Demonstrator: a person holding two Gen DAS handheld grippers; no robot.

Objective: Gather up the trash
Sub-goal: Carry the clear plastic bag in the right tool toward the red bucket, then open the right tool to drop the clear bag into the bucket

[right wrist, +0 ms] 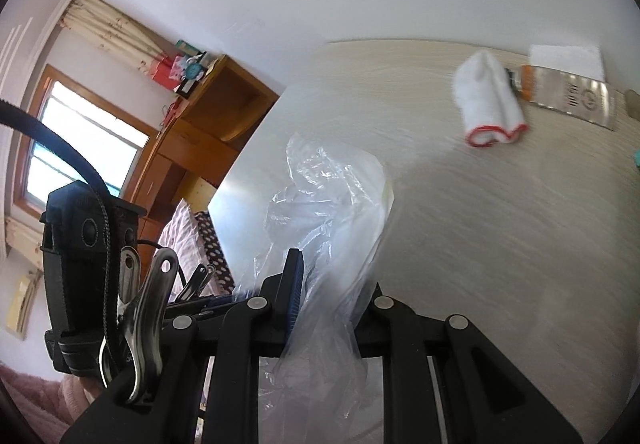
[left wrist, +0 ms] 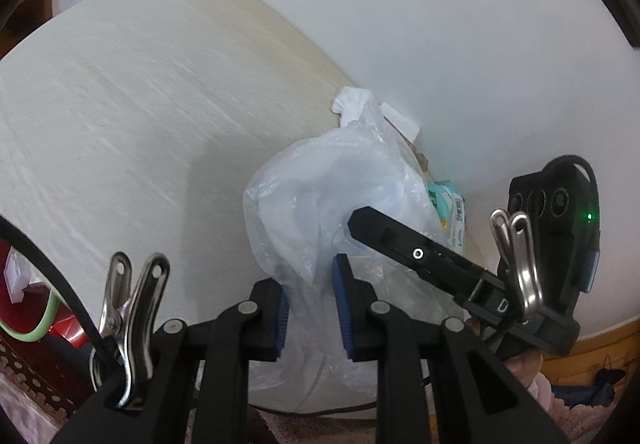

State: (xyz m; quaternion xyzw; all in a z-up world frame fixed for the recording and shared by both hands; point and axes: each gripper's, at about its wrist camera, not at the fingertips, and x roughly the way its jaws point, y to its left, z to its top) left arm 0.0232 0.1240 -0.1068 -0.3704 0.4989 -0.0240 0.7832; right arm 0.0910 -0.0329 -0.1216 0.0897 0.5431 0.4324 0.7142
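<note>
Between the blue pads of my left gripper (left wrist: 311, 314) hangs a clear plastic bag (left wrist: 320, 212); the jaws stand narrow, pinching a fold of its film at the near end. From there the bag billows away over the pale wooden table (left wrist: 140, 116), toward the white wall (left wrist: 460, 44) on the far right. A white cloth (left wrist: 352, 104) peeks out past the bag's far end, and a teal-printed packet (left wrist: 448, 208) shows at its right side, but I cannot tell whether the packet lies inside the film or behind it. My right gripper (left wrist: 360, 222) enters from the right, its black finger lying across the bag; its own jaws are hard to make out from here. My left gripper tilts down toward the tabletop.

Over on the right wrist's view, my right gripper (right wrist: 332, 304) is pressed together on the same bag (right wrist: 332, 204), film bunched between the pads and trailing down toward the lens. The right pad is hidden by plastic. The bag rises over the table's left edge. Well apart, far right, lie the cloth (right wrist: 490, 102), red-hemmed, and a silvery packet (right wrist: 572, 96) just beyond it. The table (right wrist: 500, 224) is blurred. My left gripper's body (right wrist: 80, 264) stands at the near left, its fingertips lost behind a metal clip (right wrist: 148, 308).
</note>
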